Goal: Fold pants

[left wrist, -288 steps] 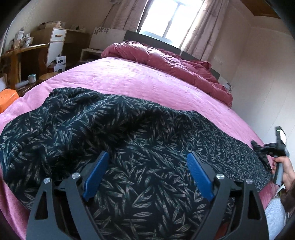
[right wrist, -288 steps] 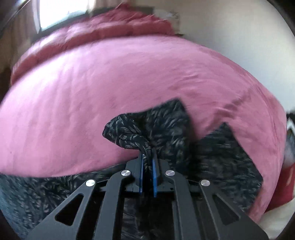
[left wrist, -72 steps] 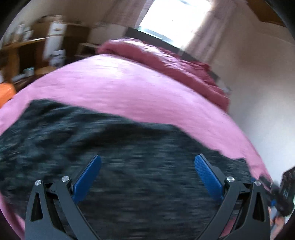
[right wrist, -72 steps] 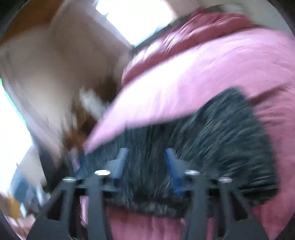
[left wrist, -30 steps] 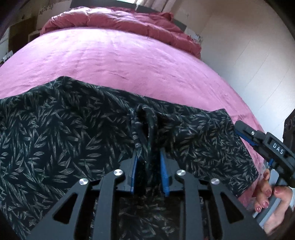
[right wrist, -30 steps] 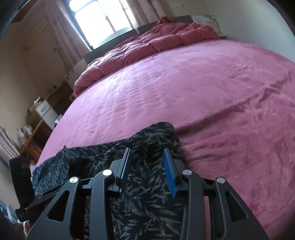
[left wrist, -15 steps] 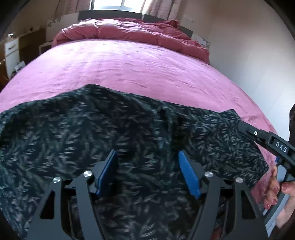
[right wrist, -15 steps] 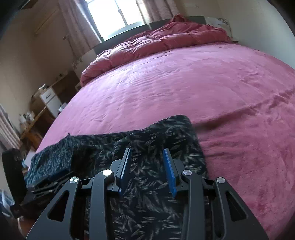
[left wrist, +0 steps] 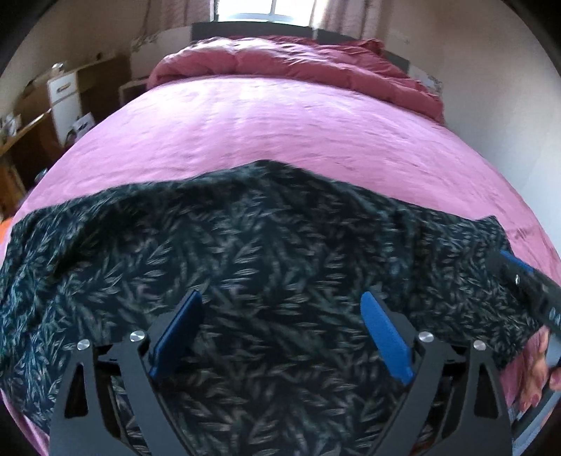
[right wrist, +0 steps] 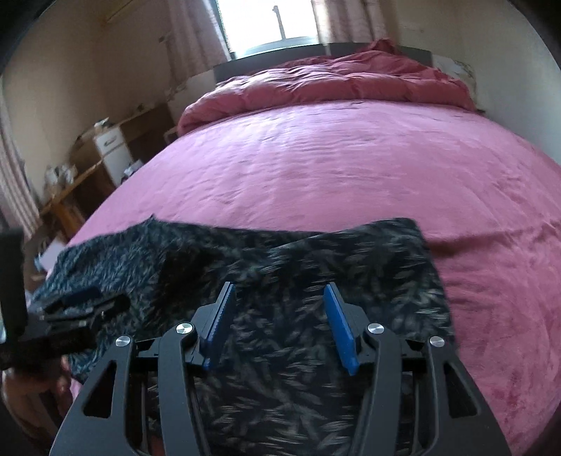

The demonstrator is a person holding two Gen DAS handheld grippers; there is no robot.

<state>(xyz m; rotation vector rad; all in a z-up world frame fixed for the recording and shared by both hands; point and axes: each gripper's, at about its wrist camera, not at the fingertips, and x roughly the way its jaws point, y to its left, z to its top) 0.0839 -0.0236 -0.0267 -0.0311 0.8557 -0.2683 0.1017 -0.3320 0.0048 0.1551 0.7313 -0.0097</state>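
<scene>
The dark leaf-print pants (left wrist: pixel 266 252) lie spread across the near edge of the pink bed (left wrist: pixel 287 126). My left gripper (left wrist: pixel 280 305) is open and empty, just above the pants' middle. My right gripper (right wrist: pixel 278 293) is open and empty above the pants' right end (right wrist: pixel 350 259). The right gripper (left wrist: pixel 526 280) shows at the right edge of the left wrist view, and the left gripper (right wrist: pixel 80 301) at the left edge of the right wrist view.
A bunched red duvet (left wrist: pixel 291 63) lies at the head of the bed under a window (right wrist: pixel 266 21). A wooden desk and white drawers (left wrist: pixel 65 94) stand to the left. A wall (left wrist: pixel 508 87) runs along the right side.
My left gripper let go of the pinched fabric, opened wide and drew back. My right gripper opened wider. The pants lie flatter, folded shorter than before.
</scene>
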